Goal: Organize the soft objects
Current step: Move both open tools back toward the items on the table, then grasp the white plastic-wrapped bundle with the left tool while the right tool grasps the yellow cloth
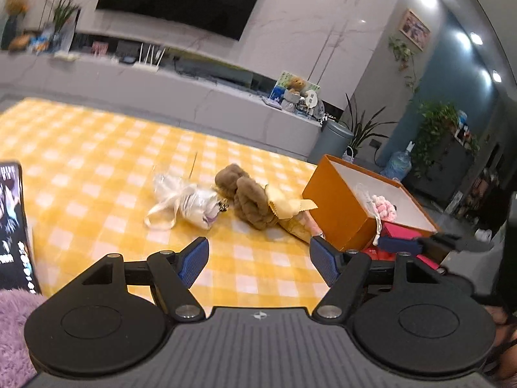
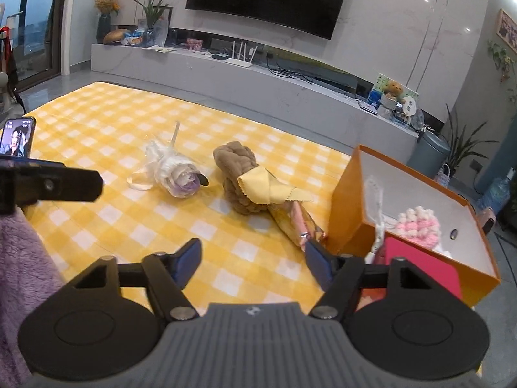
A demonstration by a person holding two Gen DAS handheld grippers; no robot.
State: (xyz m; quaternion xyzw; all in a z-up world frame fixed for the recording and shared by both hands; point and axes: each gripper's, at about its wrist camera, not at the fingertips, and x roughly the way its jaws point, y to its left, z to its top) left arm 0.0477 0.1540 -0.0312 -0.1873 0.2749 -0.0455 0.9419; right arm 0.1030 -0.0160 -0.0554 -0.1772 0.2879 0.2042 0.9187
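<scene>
Both grippers are hovering low over a yellow checked mat (image 1: 97, 168) (image 2: 106, 119), each with its blue-padded fingers spread wide and holding nothing. The left gripper (image 1: 258, 260) is pointing across the mat toward the soft things lying in its middle; the right gripper (image 2: 253, 263) is doing the same from a spot nearer the mat's right edge.

A white wrapped flower (image 1: 190, 202) (image 2: 174, 171) with trailing ribbon is lying on its side near the middle of the mat. Just to its right, apart from it, a brown plush toy (image 1: 247, 195) (image 2: 237, 174) is lying with a yellow cloth (image 1: 287, 205) (image 2: 268, 187) draped over its near end. A shiny wrapped packet (image 1: 300, 224) (image 2: 297, 223) is sticking out from under the cloth, its tip reaching the side of an orange box (image 1: 336, 207) (image 2: 349, 207).

The box is sitting open at the right edge of the mat. Inside it a pink knitted thing (image 1: 384, 210) (image 2: 418, 226) is resting against the white lining, with a red item (image 1: 399, 229) (image 2: 420, 265) nearer the front.

A phone (image 1: 11, 226) (image 2: 17, 135) with a lit screen is standing at the left edge of the mat, and a purple fluffy cloth (image 1: 14, 333) (image 2: 22, 278) is filling the near left corner of both views.
</scene>
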